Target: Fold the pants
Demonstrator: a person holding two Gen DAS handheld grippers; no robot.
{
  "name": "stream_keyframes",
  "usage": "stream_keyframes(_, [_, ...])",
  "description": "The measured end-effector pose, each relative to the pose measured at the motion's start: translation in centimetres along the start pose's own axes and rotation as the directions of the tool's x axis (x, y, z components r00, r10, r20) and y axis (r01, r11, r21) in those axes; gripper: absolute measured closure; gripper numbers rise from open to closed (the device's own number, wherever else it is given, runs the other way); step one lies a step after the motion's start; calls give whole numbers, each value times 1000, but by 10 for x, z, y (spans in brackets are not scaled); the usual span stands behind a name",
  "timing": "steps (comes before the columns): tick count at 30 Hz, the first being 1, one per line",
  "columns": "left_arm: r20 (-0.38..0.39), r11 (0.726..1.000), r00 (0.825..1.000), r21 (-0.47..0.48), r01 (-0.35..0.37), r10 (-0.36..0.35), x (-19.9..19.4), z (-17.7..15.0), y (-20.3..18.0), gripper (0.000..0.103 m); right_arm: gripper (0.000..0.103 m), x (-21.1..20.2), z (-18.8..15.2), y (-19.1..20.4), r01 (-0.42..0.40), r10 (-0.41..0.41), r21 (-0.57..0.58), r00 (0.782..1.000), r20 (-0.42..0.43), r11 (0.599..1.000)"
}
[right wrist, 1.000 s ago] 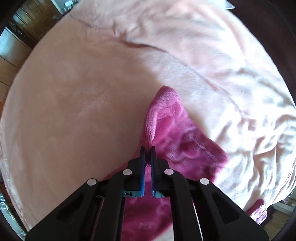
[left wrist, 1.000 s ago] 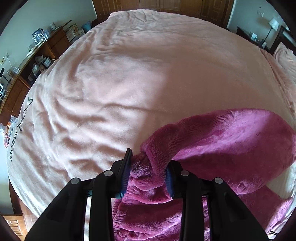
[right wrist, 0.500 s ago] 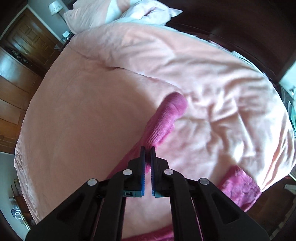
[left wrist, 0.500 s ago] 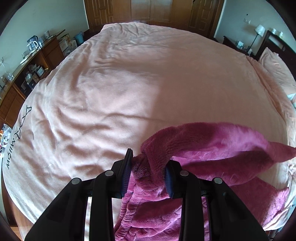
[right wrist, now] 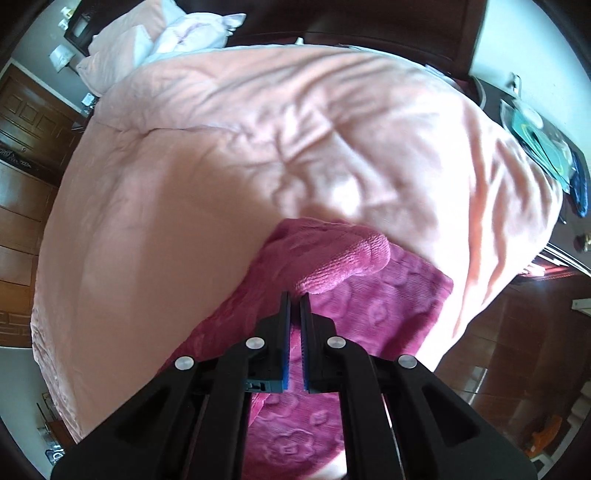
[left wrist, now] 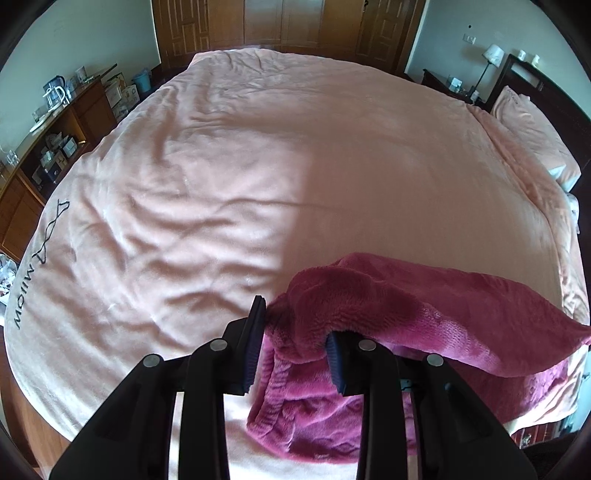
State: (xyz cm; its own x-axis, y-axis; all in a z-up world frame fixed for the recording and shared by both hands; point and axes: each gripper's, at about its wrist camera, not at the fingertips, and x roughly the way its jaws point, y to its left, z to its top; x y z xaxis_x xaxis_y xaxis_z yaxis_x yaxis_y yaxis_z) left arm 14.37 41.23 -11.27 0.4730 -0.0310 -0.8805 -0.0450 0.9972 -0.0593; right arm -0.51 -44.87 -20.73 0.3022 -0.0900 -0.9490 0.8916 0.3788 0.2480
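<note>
A: Where are the pants (left wrist: 436, 310)?

B: On a pink blanket (left wrist: 229, 177). A thick bunched fold sits wedged between the left gripper (left wrist: 295, 332) fingers, which clench it; the rest drapes off to their right and below.

A: And the right gripper (right wrist: 295, 299)?

B: Its fingers are nearly closed, pinching a thin edge of the pants (right wrist: 373, 306); a rolled cuff lies just beyond the tips

Sunlit pink bed (left wrist: 258, 155); wooden wardrobe doors (left wrist: 280, 22); bedside lamp (left wrist: 493, 55); cluttered sideboard (left wrist: 55, 125)
</note>
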Motion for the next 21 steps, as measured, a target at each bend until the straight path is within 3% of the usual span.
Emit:
stream_keyframes(7, [-58, 999, 997, -3, -47, 47, -12, -46, 2, 72, 99, 15, -22, -52, 31, -30, 9, 999, -40, 999])
stream_keyframes(11, [-103, 993, 989, 56, -105, 110, -6, -73, -7, 73, 99, 32, -35, -74, 53, -53, -10, 996, -65, 999])
stream_keyframes(15, [-131, 988, 980, 56, -146, 152, 2, -96, -4, 73, 99, 50, -49, -90, 72, -76, -53, 994, -82, 996])
stream_keyframes(19, [-185, 975, 958, 47, -215, 220, 18, -119, 4, 73, 99, 68, -59, -98, 53, -61, -101, 995, -83, 993])
stream_keyframes(21, [-217, 963, 939, 39, -266, 268, 27, -132, 11, 74, 99, 75, -60, -104, -3, -6, -92, 995, -96, 996])
